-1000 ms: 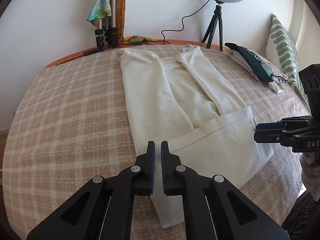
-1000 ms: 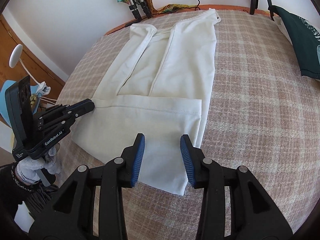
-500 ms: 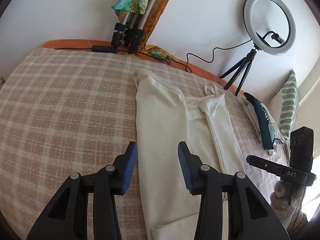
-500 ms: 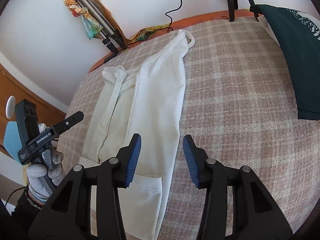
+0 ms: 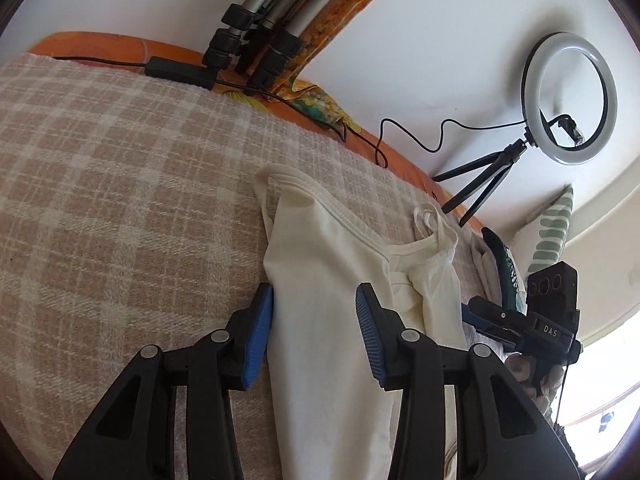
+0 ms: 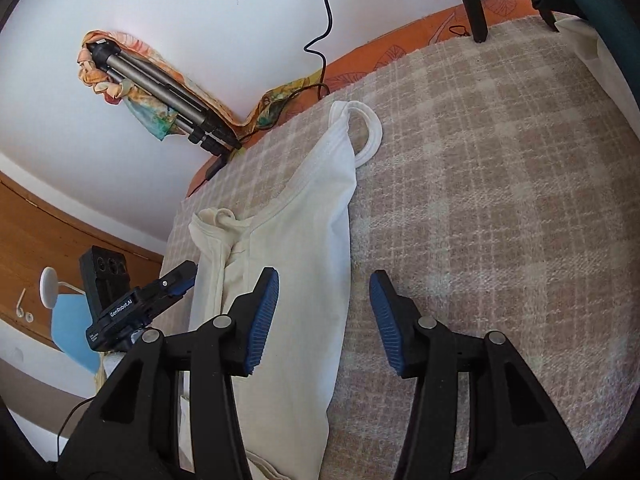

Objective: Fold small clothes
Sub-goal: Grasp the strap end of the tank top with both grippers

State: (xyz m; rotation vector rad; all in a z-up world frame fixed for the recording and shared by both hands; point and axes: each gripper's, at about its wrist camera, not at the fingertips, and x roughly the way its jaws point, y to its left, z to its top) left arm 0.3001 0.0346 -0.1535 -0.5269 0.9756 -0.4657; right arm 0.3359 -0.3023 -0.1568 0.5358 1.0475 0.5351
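Two fisheye views look down along two black grippers with blue pads, over a bed.

Hidden or unclear: in the left wrist view the near end of the top (image 5: pixel 320 320) runs out of frame between the arms, so its fold there cannot be seen. At the right edge, a dark green garment (image 5: pixel 506 264) and a pillow (image 5: pixel 550 232) are partly blocked by the right gripper (image 5: pixel 466 312), whose fingers are mostly out of sight behind the top's edge. The hand holding it is a blur below. In the right wrist view the ring light's stand is cut off at the top, showing only black legs (image 6: pixel 472 0).

Surface and room: a beige and cream checked blanket (image 5: pixel 120 200) covers the bed, with an orange sheet (image 5: pixel 100 46) showing along the far edge against a white wall. A folded tripod (image 5: pixel 256 40) draped in a patterned scarf leans there. A ring light (image 5: pixel 570 98) stands farther right. Wood panelling shows at the left of the right wrist view.

The cream top lies flat on the blanket, folded lengthwise into a narrow strip, straps toward the wall.

Counts: two grippers, one top, two strap loops, one tripod, one ring light, one pillow.

The left gripper (image 5: pixel 314 332) is spread, pads either side of the top's left part, not pinching it. The right gripper (image 6: pixel 324 316), seen in its own view, is also spread, straddling the top's right edge without gripping.
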